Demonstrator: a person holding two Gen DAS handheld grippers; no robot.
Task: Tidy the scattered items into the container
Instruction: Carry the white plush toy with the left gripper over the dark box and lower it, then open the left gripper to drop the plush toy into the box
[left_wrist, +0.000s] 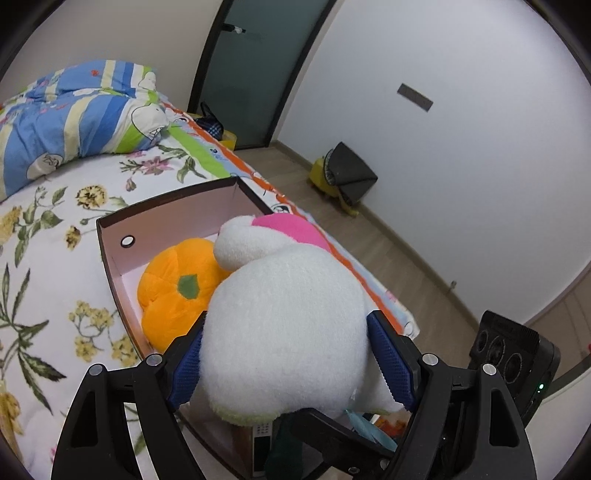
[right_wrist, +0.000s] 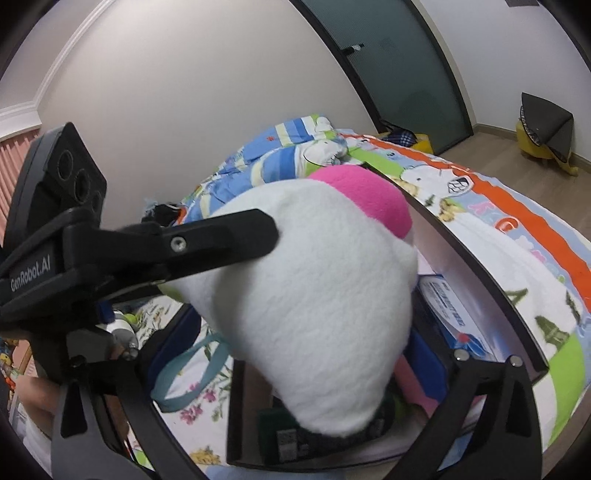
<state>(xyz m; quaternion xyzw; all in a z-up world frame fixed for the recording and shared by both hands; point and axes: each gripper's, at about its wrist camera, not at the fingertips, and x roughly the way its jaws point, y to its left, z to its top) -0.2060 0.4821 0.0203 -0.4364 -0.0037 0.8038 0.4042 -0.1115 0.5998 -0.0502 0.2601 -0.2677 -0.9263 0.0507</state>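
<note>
Gripping white plush toy (left_wrist: 284, 332) in left gripper (left_wrist: 288, 365) jaws, centre frame, above box (left_wrist: 110, 258). Orange plush pumpkin (left_wrist: 173, 288) inside, lower left. Right gripper (right_wrist: 306, 354) jaws: cannot tell.

White plush toy (left_wrist: 288, 325): fuzzy fleece cloth, pink fleece patch at 12 o'clock. Orange plush pumpkin (left_wrist: 173, 288): soft pile cloth. Box (left_wrist: 110, 258): smooth matt cardboard. Left gripper (left_wrist: 291, 373): matt black plastic, textured blue pads (left_wrist: 391, 365), shiny metal screws. Bedsheet (left_wrist: 55, 266): printed cloth.

White walls (left_wrist: 461, 110), wood floor (left_wrist: 388, 258), floral-sheeted bed (left_wrist: 55, 258).
</note>
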